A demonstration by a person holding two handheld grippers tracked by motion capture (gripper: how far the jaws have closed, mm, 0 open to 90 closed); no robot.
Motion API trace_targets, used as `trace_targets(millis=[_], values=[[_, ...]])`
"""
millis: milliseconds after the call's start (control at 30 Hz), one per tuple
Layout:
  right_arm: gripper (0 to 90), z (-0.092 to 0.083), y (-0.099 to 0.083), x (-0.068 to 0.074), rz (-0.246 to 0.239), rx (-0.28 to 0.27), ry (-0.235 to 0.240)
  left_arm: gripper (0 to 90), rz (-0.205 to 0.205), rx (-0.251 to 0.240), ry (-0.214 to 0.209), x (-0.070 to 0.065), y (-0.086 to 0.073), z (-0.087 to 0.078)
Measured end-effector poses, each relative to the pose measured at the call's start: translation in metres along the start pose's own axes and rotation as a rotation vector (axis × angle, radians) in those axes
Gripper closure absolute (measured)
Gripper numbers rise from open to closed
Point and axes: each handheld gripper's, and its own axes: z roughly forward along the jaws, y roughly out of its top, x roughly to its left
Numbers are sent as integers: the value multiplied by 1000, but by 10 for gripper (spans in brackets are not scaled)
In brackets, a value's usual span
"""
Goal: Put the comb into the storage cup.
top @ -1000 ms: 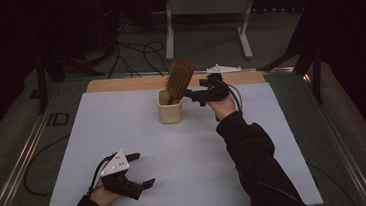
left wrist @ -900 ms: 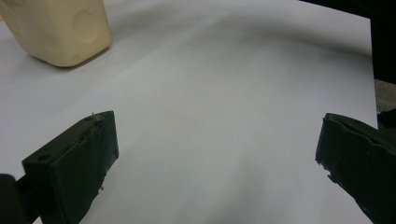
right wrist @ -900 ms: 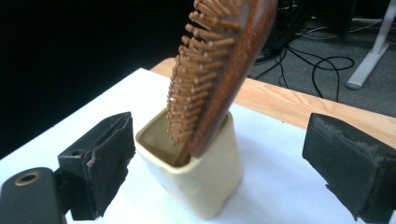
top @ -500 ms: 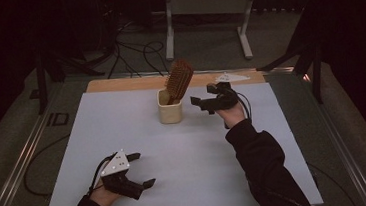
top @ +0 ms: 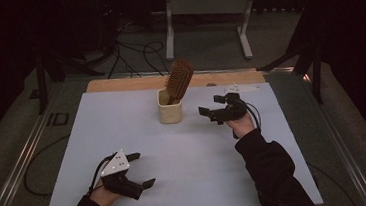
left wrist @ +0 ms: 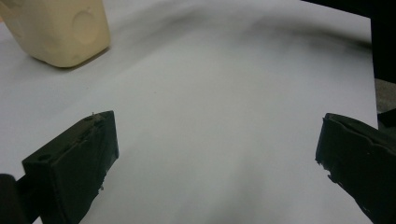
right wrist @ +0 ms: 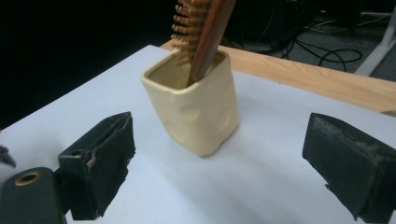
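cream cup (top: pixel 170 109) upright on the white sheet (top: pixel 188 183) near the table's far edge, wooden hairbrush (top: pixel 179 79) standing in it handle down, bristled head leaning out over the rim. right gripper (top: pixel 215 107) just right of the cup, raised off the sheet, jaws released and holding nothing. left gripper (top: pixel 138 171) at the near left of the sheet, well apart from the cup, jaws likewise spread wide and holding nothing.

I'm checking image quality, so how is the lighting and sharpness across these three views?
High view: dim, surroundings nearly black, the white table evenly lit, the hairbrush soft. Left gripper view: a broad soft shadow across the sheet, the cream cup slightly blurred. Right gripper view: brighter, cup fairly sharp, background dark.
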Motion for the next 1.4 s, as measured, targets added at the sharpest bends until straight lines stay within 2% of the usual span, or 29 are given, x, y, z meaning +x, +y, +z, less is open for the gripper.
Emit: trace_targets(millis=[567, 700, 1033, 1133, 1267, 1400], values=[[91, -33, -39, -1, -33, 10, 10, 0, -1, -9, 9, 1, 0, -3], [91, -41, -49, 1, -47, 27, 11, 0, -1, -12, 12, 1, 1, -5], [90, -63, -75, 10, -77, 7, 51, 0, -2, -12, 22, 2, 0, -8], [91, -68, -81, 14, -86, 13, 44, 0, 3, -11, 26, 1, 0, -10], [91, -75, -86, 16, -73, 8, 50, 0, -6, -20, 27, 1, -1, -13], [91, -85, -96, 19, -88, 15, 40, 0, -16, -29, 43, 3, -6, -21]])
